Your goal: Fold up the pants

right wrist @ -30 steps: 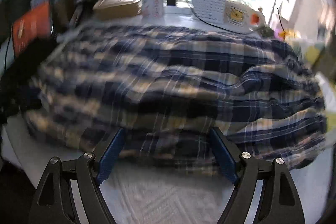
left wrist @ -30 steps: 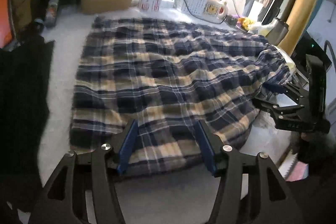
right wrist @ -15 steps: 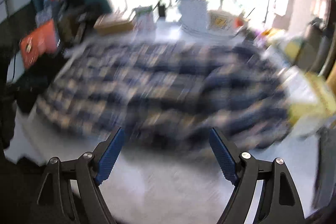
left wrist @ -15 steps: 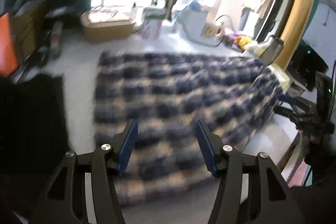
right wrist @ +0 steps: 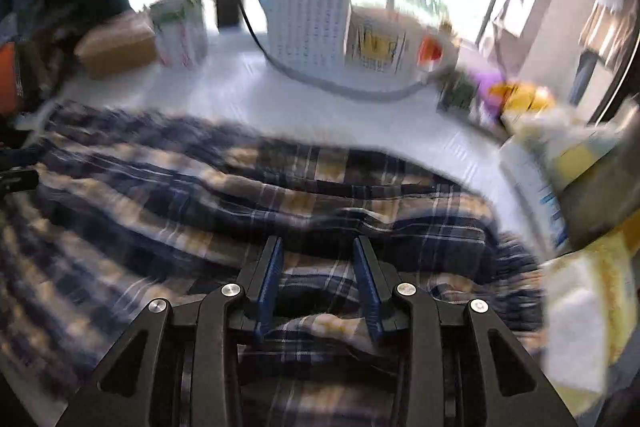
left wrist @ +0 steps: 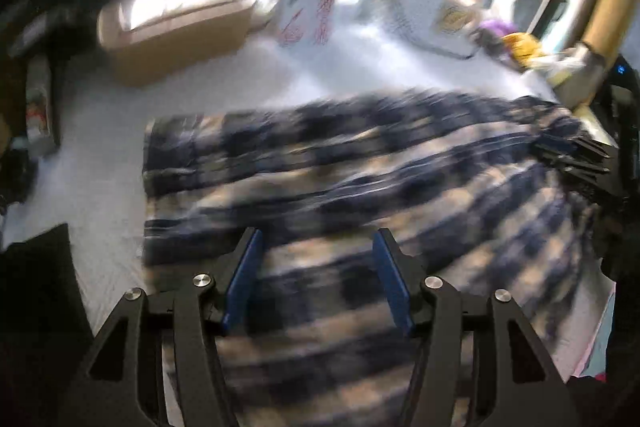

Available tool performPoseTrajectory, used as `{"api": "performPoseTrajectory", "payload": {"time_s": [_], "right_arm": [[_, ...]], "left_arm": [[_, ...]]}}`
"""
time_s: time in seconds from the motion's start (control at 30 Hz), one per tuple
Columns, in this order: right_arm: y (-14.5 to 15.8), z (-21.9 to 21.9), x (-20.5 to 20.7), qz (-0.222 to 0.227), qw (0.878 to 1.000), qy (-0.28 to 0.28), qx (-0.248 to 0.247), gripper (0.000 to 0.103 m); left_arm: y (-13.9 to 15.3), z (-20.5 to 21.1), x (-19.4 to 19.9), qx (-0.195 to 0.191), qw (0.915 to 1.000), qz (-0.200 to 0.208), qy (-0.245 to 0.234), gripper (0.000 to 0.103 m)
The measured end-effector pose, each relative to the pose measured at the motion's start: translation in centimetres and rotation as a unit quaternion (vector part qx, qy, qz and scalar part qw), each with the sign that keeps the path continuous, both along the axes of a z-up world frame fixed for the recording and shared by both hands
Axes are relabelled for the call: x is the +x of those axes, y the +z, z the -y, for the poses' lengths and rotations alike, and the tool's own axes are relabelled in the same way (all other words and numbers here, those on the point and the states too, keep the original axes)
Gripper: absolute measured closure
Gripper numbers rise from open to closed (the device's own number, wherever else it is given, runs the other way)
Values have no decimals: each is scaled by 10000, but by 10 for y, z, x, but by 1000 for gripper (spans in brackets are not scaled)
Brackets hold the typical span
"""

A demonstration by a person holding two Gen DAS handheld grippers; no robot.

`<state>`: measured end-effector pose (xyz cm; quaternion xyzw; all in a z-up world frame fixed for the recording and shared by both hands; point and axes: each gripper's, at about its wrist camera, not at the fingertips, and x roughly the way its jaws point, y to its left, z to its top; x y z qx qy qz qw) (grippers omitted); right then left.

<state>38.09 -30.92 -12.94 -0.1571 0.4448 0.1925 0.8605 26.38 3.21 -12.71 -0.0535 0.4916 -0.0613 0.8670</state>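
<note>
Two wrist views, both motion-blurred. White tabletop (left wrist: 100, 131) carries the plaid pants (left wrist: 360, 187), now a shorter, thicker stack with bare tabletop showing beyond its far edge, where a second ago cloth spread almost to the boxes: a fold looks freshly laid, more folding likely remains. Left gripper (left wrist: 318, 275) hangs over the near-left part of the pants, jaws half open as before, no cloth pinched between them. Right gripper (right wrist: 318, 283) has jaws closing, a raised ridge of plaid between the blue pads; contact not yet certain. Left view alone shows the cardboard box (left wrist: 176, 35) clearly and the right gripper's black frame at the pants' right edge; right view alone shows that bunched ridge.
</note>
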Motion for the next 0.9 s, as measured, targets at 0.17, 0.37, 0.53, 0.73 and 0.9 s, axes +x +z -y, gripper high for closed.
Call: {"api": "performPoseTrajectory", "payload": {"time_s": [0.17, 0.37, 0.53, 0.73, 0.9], "right_arm": [[1, -1, 20, -120, 9991, -341, 208, 65], [30, -18, 17, -155, 9980, -417, 445, 65], [8, -60, 24, -319, 9994, -17, 99, 65], [4, -72, 36, -302, 9995, -62, -38, 65], [29, -61, -3, -96, 9997, 92, 221, 64]], "left_arm": [[1, -4, 9, 297, 9993, 66, -227, 46], [10, -9, 16, 59, 9995, 216, -204, 46], [1, -12, 28, 47, 9992, 342, -199, 46], [10, -16, 28, 30, 9994, 322, 109, 46], [32, -11, -6, -263, 9973, 680, 47, 46]]}}
